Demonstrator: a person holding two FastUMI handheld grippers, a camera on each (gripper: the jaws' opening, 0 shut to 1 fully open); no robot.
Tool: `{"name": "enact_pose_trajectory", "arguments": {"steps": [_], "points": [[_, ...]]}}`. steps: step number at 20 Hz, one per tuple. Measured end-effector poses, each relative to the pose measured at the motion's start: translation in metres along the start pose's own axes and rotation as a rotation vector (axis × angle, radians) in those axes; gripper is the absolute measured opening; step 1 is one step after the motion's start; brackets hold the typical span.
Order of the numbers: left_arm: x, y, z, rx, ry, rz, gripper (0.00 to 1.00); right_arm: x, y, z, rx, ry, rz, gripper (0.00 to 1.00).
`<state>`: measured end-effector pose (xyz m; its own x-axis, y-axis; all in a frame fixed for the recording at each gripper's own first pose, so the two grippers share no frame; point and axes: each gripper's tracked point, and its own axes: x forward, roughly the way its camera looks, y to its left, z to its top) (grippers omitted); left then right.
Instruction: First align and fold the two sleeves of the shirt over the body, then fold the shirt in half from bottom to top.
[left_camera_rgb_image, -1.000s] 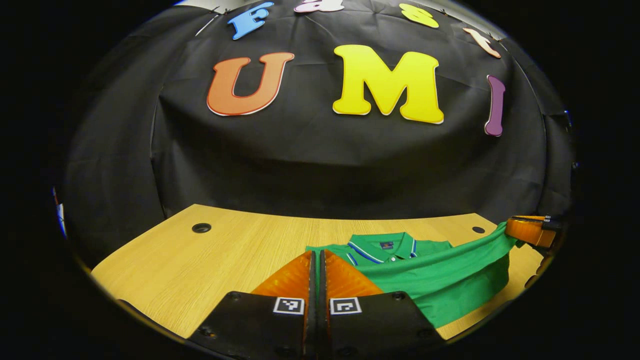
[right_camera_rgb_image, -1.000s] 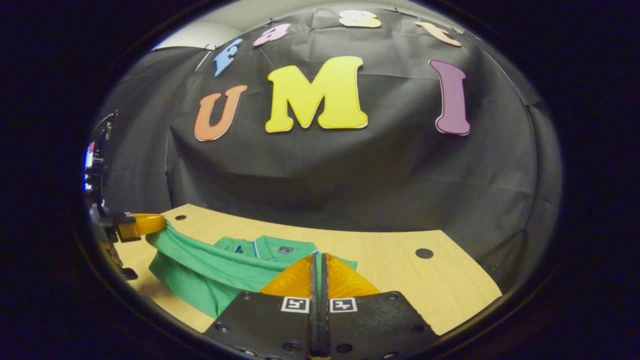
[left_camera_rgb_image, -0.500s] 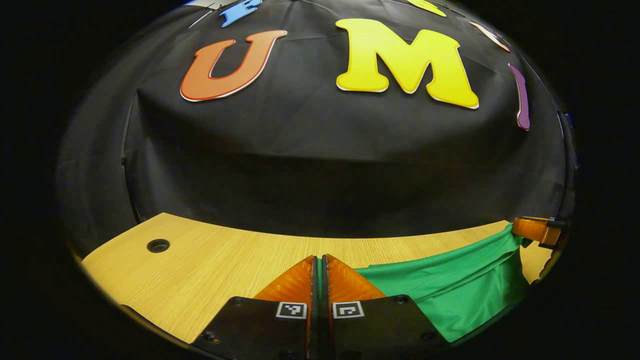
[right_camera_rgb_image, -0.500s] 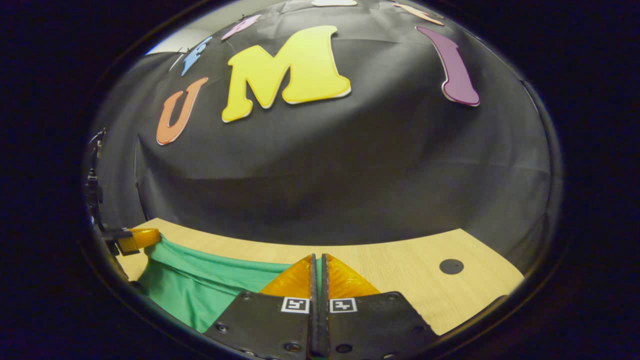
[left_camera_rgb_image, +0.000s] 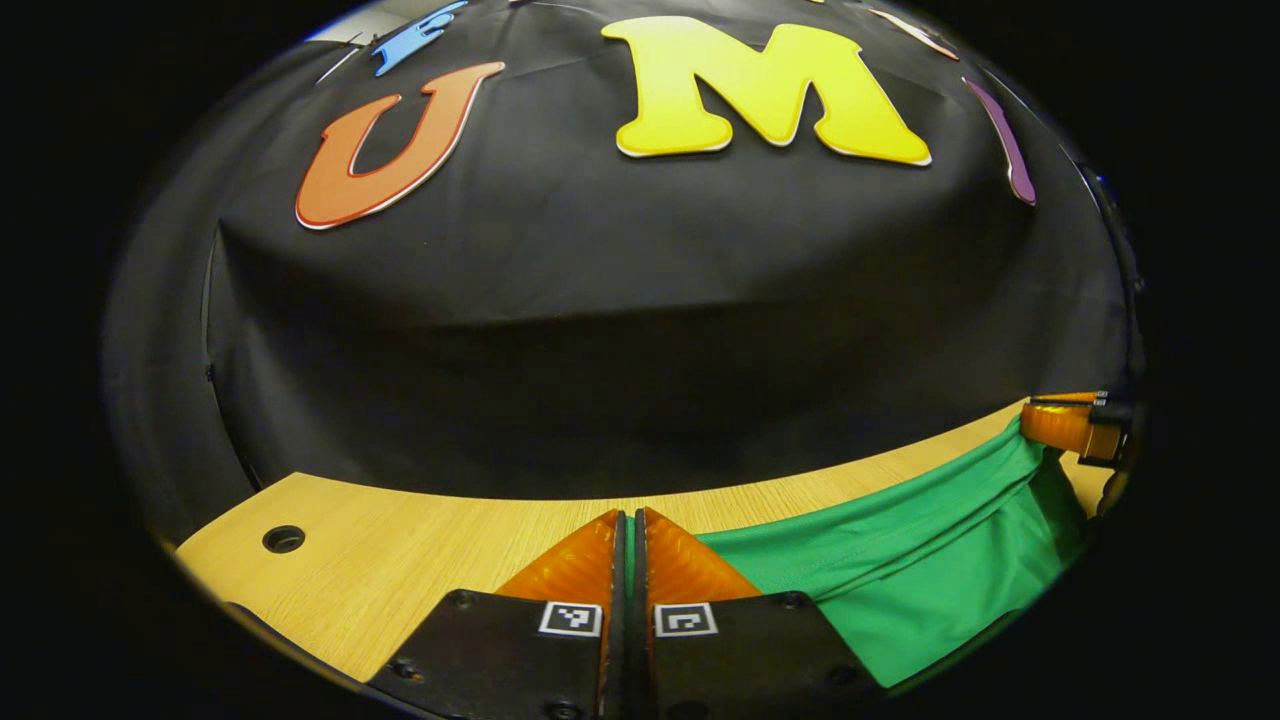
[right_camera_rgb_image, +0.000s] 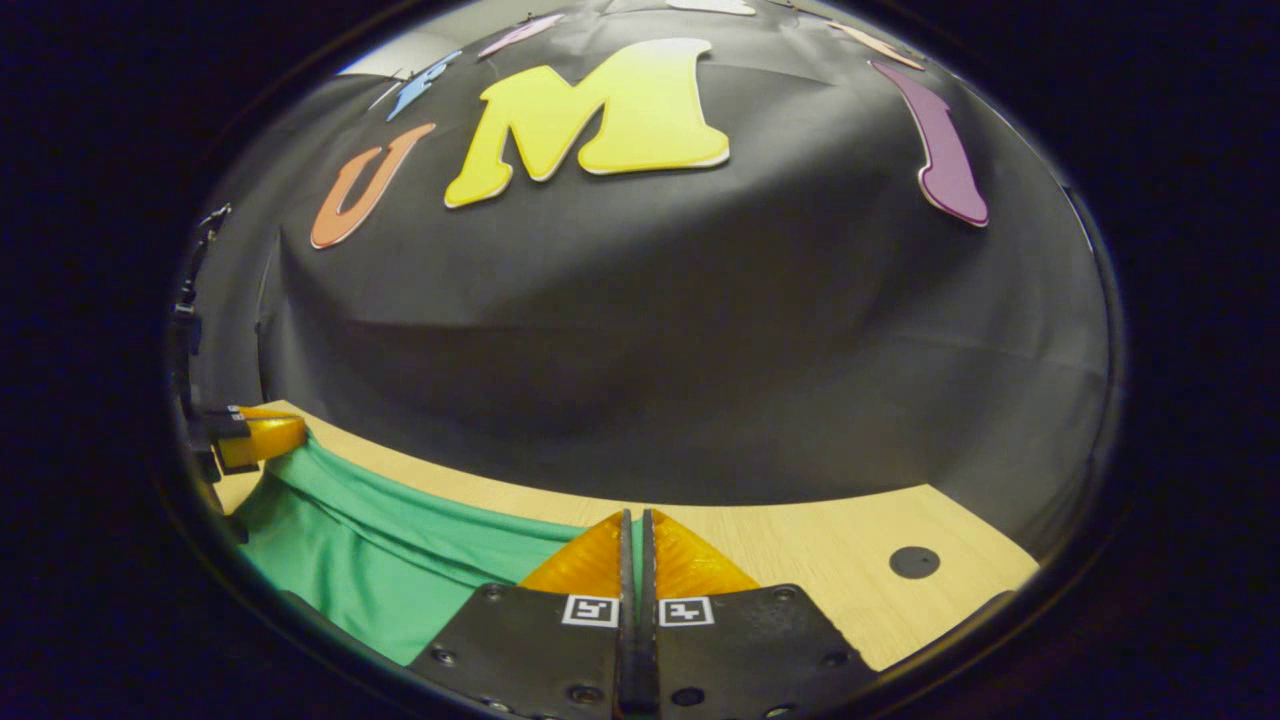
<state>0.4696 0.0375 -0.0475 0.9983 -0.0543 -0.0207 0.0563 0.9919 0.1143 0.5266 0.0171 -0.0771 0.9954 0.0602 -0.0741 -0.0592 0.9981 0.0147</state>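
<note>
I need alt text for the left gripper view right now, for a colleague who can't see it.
The left gripper, jaws shut on the edge of a green shirt, holds it above a wooden table. The cloth stretches right to the right gripper, which grips its far end.

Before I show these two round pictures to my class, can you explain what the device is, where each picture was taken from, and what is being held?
A person holds a two-finger gripper in each hand; a camera rides on each. In the left gripper view, the left gripper is closed on a green shirt, and the right gripper appears farther off, holding the same hem. The right gripper view mirrors this: its own fingers pinch the cloth, stretched above a wooden table.
</note>
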Motion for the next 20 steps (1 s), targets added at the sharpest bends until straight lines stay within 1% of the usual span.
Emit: {"name": "enact_pose_trajectory", "arguments": {"steps": [4, 5, 6, 8, 9, 10, 11, 12, 13, 14, 15, 17, 19, 20], "points": [[-0.001, 0.001, -0.003, -0.026, 0.0, 0.003, 0.08, -0.002, 0.002, 0.0, 0.003, -0.011, 0.009, 0.0], [0.002, 0.0, -0.005, -0.034, 0.002, 0.0, 0.13, -0.005, 0.002, 0.003, 0.002, -0.023, 0.011, 0.08], [0.003, 0.001, -0.006, -0.045, -0.001, 0.001, 0.22, -0.004, 0.002, 0.004, 0.009, -0.04, 0.021, 0.3], [-0.001, 0.004, -0.003, -0.049, -0.015, 0.015, 0.9, -0.005, -0.004, 0.001, 0.041, -0.055, 0.008, 0.73], [-0.004, 0.001, -0.002, -0.04, -0.016, 0.015, 1.0, -0.008, -0.006, 0.003, 0.055, -0.056, -0.002, 0.94], [-0.006, -0.001, -0.001, -0.028, -0.014, 0.014, 1.0, -0.008, -0.007, 0.004, 0.062, -0.057, -0.006, 0.93], [-0.006, -0.003, -0.001, -0.011, -0.018, 0.016, 1.0, -0.009, -0.008, 0.005, 0.062, -0.06, -0.02, 0.95], [-0.008, -0.002, 0.0, -0.001, -0.03, 0.024, 1.0, -0.01, -0.009, 0.004, 0.051, -0.065, -0.039, 0.93], [-0.008, -0.002, 0.001, 0.005, -0.039, 0.024, 1.0, -0.012, -0.011, 0.006, 0.041, -0.073, -0.061, 0.93], [-0.008, -0.001, 0.001, 0.005, -0.042, 0.026, 1.0, -0.013, -0.015, 0.007, 0.041, -0.083, -0.088, 0.96], [-0.008, -0.002, 0.001, 0.008, -0.039, 0.025, 1.0, -0.014, -0.017, 0.008, 0.046, -0.088, -0.102, 0.96], [-0.009, -0.001, 0.001, 0.004, -0.045, 0.025, 1.0, -0.015, -0.016, 0.007, 0.062, -0.087, -0.099, 0.96], [-0.011, -0.003, 0.006, -0.022, -0.062, -0.005, 1.0, -0.02, -0.015, 0.006, 0.06, -0.079, -0.085, 0.96], [-0.015, -0.001, 0.008, -0.038, -0.071, -0.01, 1.0, -0.025, -0.015, 0.012, 0.051, -0.098, -0.08, 0.96]]}}
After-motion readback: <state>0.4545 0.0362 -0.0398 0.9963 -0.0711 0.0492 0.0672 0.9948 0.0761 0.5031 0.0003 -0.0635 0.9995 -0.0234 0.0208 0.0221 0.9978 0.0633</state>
